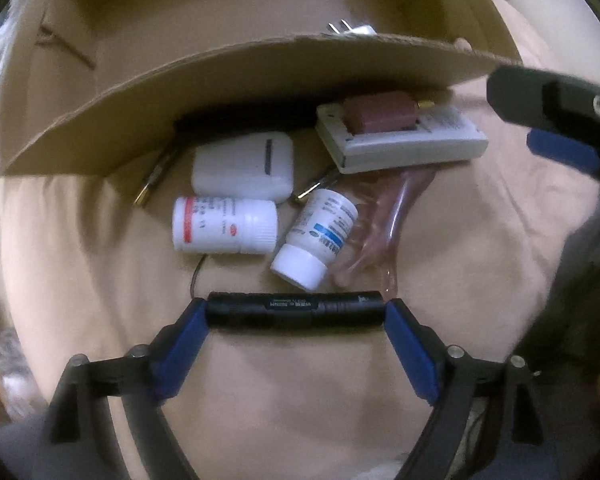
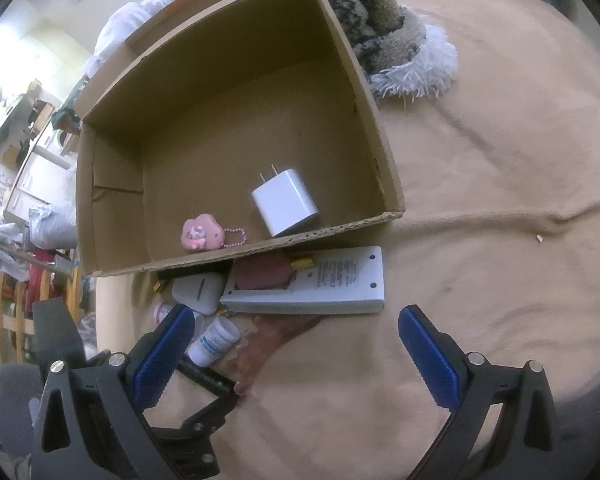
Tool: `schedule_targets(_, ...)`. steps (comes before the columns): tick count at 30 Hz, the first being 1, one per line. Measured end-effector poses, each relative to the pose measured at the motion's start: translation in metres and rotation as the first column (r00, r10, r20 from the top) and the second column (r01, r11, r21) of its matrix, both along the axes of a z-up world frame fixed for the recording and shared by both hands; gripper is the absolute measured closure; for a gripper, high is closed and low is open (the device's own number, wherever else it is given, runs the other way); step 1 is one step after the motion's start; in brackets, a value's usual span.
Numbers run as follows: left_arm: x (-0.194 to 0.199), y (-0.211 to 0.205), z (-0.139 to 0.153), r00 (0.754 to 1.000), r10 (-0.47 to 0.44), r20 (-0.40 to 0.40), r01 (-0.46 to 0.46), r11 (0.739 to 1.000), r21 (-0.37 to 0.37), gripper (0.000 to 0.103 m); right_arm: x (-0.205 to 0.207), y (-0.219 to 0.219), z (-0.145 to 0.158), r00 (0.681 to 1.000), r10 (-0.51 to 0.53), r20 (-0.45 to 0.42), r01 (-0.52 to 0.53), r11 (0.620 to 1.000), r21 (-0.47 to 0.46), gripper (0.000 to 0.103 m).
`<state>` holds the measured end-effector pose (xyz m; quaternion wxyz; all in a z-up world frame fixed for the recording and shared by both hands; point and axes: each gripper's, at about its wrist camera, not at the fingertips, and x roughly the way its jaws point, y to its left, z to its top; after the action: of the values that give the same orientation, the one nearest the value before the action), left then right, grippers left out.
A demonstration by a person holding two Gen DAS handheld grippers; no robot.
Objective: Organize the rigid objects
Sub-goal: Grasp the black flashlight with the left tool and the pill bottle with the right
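Left gripper [image 1: 296, 314] spans black flashlight [image 1: 296, 311] lengthwise, blue pads at both ends; whether they press or just bracket it, cannot tell. Flashlight lies on beige blanket [image 1: 100, 280], nearest in clutter below box [image 2: 240, 120] front edge. Just beyond it: two white bottles [image 1: 225, 226], white case [image 1: 244, 168], remote [image 2: 328, 284]. Right gripper [image 2: 296, 356] released, holding nothing, over bare blanket beside remote. Box holds charger [image 2: 286, 202] and pink charm [image 2: 202, 232] near front wall; rest of floor free.
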<state>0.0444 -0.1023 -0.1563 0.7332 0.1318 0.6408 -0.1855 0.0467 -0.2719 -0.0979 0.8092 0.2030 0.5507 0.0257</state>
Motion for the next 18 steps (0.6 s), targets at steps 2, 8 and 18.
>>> schedule_targets(2, 0.000, -0.006, -0.004, 1.000, -0.007, 0.000, 0.007, 1.000, 0.009, 0.016, 0.000, 0.001, -0.001, 1.000, 0.004, -0.005, -0.004, 1.000, 0.002, 0.000)
schedule_targets(8, -0.002, -0.011, -0.014, 0.999, -0.035, 0.001, 0.035, 0.999, 0.035, 0.016, 0.001, 0.003, -0.004, 1.000, 0.019, -0.020, -0.019, 1.000, -0.003, 0.000)
schedule_targets(18, -0.008, 0.022, 0.030, 0.995, 0.098, 0.004, -0.098, 0.995, -0.025, 0.018, 0.001, 0.010, -0.009, 0.997, 0.060, -0.043, -0.060, 0.998, -0.005, 0.000)
